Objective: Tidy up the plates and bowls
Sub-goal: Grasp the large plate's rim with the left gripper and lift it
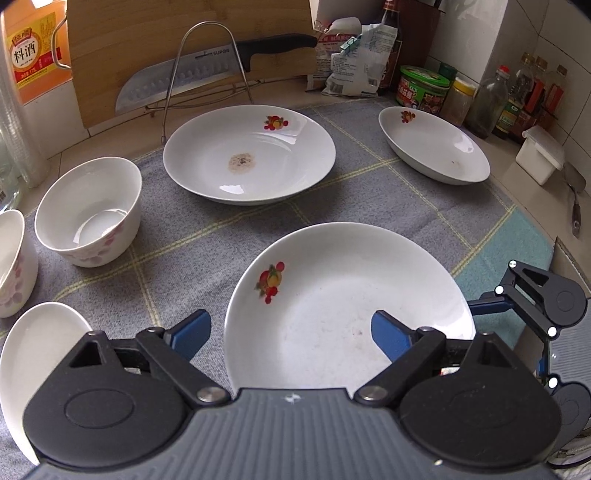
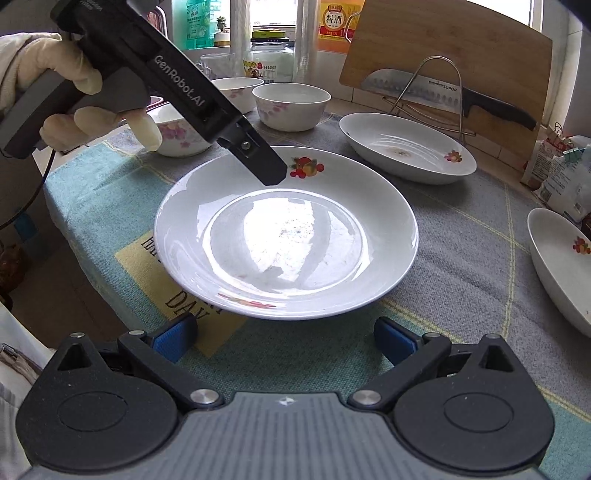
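A white plate with a fruit print (image 1: 332,288) (image 2: 286,236) lies on the grey checked cloth (image 1: 221,236). My left gripper (image 1: 291,334) hovers open over its rim, one blue pad outside the plate and one above its inside. In the right wrist view one left finger (image 2: 271,170) hangs above the plate's far rim, held by a gloved hand (image 2: 55,85). My right gripper (image 2: 284,339) stands open just short of the plate's near edge, empty. Two more fruit-print plates (image 1: 249,155) (image 1: 434,146) lie further back. Flowered bowls (image 1: 88,210) (image 1: 13,262) stand at the left.
A wire rack (image 1: 207,70), a knife (image 1: 177,79) and a wooden cutting board (image 1: 184,33) stand at the back. Jars and bottles (image 1: 491,96) line the right wall. Another white dish (image 1: 33,362) sits at the near left. The table edge (image 2: 92,258) drops off at the left.
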Demonstrator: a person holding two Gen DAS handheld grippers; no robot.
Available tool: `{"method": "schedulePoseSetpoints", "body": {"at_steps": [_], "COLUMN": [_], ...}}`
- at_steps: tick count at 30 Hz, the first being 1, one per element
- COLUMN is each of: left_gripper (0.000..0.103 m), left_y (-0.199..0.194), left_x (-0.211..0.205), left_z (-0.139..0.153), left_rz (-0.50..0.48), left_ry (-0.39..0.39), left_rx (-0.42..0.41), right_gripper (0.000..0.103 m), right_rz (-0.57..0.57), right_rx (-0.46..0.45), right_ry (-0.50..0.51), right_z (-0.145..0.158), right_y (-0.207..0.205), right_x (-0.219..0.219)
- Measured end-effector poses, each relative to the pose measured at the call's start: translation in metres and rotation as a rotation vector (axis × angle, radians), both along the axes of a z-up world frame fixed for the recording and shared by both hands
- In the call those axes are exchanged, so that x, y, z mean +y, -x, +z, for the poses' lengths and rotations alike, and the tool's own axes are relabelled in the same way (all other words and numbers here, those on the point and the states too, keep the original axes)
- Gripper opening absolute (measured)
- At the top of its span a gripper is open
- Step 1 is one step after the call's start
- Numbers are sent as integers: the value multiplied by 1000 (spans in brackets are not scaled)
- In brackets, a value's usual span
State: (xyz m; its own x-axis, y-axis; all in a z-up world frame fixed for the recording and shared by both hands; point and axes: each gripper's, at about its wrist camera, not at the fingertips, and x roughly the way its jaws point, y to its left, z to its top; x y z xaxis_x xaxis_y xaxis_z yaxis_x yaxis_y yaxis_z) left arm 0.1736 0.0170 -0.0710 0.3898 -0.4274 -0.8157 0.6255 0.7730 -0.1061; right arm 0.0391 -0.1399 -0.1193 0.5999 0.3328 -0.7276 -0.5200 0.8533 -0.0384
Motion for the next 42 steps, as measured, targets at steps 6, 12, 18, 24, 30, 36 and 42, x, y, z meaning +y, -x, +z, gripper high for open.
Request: {"method": "schedulePoseSetpoints", "body": {"at_steps": [6, 12, 18, 24, 30, 36, 42], "left_gripper": [88, 84, 79, 75, 75, 75, 75], "left_y": [-24, -42, -53, -58, -62, -64, -66], "left_x": [-10, -16, -12, -13, -14, -20, -24], "left_z": [-4, -11, -15, -17, -17, -17, -18], "left_rz": [-85, -186, -255, -327, -370, -371, -371], "left_ry": [-14, -53, -49, -56, -63, -66, -76], "left_rx": [82, 142, 205, 264, 279, 281, 281], "right_gripper": [103, 103, 103, 103, 103, 103, 103], "right_rz": [-1, -21, -65, -120, -129, -118, -110], "right_rx": [-6, -1, -4, 4, 11, 17, 26], "right_ry": [31, 28, 22, 15, 14, 8, 2], "right_z": [2, 2, 1, 1, 1, 2, 2], "right_y": [1, -3, -5, -10, -10, -12, -14], "right_x": [6, 13, 23, 26, 25, 23, 22]}}
